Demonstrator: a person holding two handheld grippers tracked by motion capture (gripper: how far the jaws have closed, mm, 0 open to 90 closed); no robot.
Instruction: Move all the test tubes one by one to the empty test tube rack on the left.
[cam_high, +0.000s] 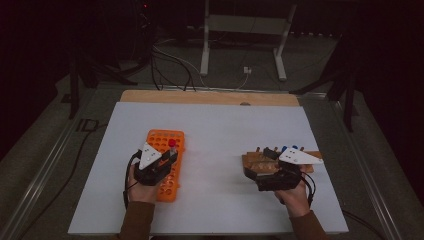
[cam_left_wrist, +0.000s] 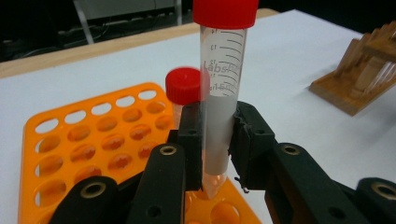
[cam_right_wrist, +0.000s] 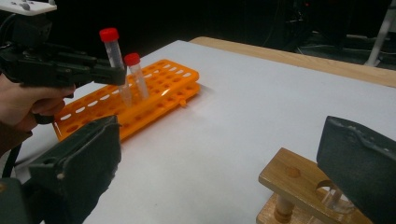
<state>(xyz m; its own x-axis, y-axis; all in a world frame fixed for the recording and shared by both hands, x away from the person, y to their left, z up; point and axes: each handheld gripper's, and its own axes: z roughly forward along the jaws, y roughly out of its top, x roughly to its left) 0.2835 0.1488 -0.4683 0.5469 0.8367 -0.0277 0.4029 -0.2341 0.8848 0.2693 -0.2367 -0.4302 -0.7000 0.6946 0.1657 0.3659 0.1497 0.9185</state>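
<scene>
A: Why is the left gripper (cam_left_wrist: 215, 140) clamped on the red-capped tube (cam_left_wrist: 223, 79) mid-barrel?
B: To keep it upright, tip over a hole of the orange rack (cam_high: 165, 162) near the tabletop's (cam_high: 215, 130) left edge.
A: And the right gripper (cam_right_wrist: 224, 163)?
B: Jaws apart, waiting at the wooden rack (cam_right_wrist: 299, 191).

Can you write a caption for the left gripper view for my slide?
Left gripper holds a red-capped tube upright over the orange rack.

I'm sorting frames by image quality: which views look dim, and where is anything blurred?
High view: dark surroundings, with the lit white table standing out. Left gripper view: the held tube is fairly sharp; the racked tube behind it has a smeared cap. Right gripper view: the near jaws are soft; the orange rack is reasonably clear.
</scene>
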